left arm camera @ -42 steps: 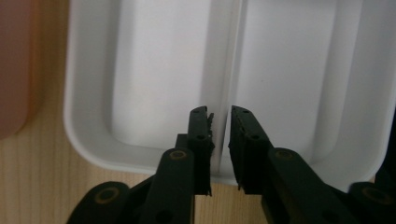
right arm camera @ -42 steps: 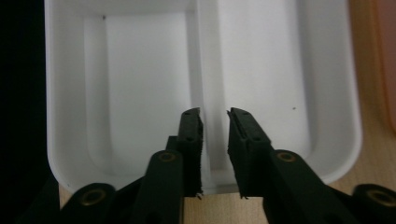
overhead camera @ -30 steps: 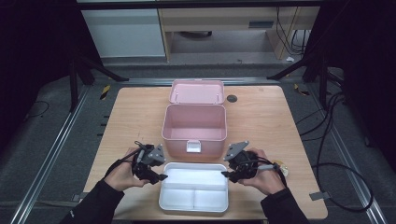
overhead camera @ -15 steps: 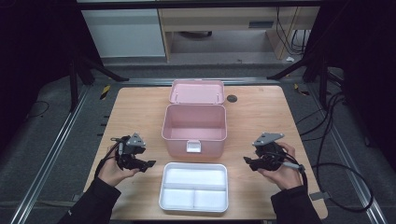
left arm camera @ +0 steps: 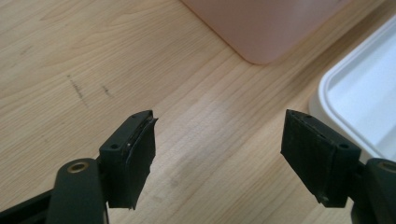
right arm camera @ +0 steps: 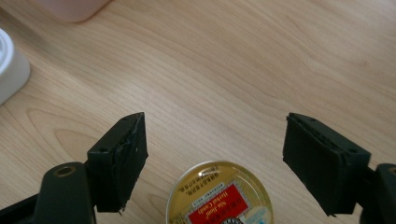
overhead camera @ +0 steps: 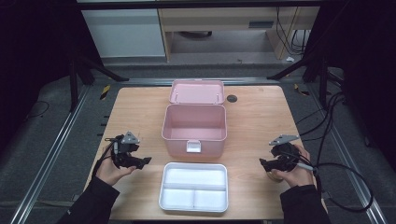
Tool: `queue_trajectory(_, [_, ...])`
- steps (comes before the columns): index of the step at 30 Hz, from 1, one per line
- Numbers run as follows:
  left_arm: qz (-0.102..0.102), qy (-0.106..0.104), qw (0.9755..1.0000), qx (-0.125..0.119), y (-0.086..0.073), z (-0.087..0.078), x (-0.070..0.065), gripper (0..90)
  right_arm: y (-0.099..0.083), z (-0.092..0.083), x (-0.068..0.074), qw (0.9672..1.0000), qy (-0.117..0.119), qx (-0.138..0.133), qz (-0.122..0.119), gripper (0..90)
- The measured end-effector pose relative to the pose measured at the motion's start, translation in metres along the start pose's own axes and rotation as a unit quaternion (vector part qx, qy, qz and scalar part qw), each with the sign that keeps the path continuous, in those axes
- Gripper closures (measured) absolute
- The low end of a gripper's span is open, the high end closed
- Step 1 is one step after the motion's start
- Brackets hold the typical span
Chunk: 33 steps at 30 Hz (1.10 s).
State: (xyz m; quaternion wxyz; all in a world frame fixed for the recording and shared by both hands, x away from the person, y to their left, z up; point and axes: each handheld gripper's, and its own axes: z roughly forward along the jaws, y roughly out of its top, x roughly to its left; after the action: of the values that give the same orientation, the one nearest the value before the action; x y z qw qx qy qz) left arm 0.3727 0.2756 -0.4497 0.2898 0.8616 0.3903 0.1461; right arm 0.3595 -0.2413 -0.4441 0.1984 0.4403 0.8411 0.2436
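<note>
High view: wooden table (overhead camera: pixel 261 121) carrying an open pink box (overhead camera: pixel 194 128) near the middle, its lid (overhead camera: pixel 196 91) lying toward the far edge, and a white divided tray (overhead camera: pixel 194 186) against the near edge. Left gripper (overhead camera: pixel 145 161) near the left edge, level with the gap between box and tray, clear of both. Right gripper (overhead camera: pixel 262 163) near the right edge, well apart from the tray.

Left gripper view: jaws spread wide, just been opening, nothing but bare wood between; a corner of the pink box (left arm camera: pixel 271 28) ahead, the tray rim (left arm camera: pixel 355 93) at the right.

Right gripper view: jaws wide apart too, just been opening, touching nothing; a gold-lidded round tin (right arm camera: pixel 219 193) with a red label lying low between them, barely a glint (overhead camera: pixel 272 175) under the hand from above. Tray corner (right arm camera: pixel 11 65) at the left.
</note>
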Motion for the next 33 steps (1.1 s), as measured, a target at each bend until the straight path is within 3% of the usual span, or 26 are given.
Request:
queue_trajectory(9, [-0.030,0.017,0.9992,-0.019,-0.003,-0.004,0.007,26.2,-0.015,0.001,-0.007,0.9995,-0.001,0.021,0.022,17.3])
queue_trajectory(18, [-0.026,0.012,0.9995,-0.013,-0.004,-0.002,0.006,25.7,-0.030,0.008,-0.008,0.9965,0.012,0.076,0.031,18.1])
queue_trajectory(33, [-0.021,0.007,0.9997,0.002,-0.005,0.005,0.006,26.2,-0.034,0.023,-0.010,0.9899,0.019,0.138,0.026,18.8])
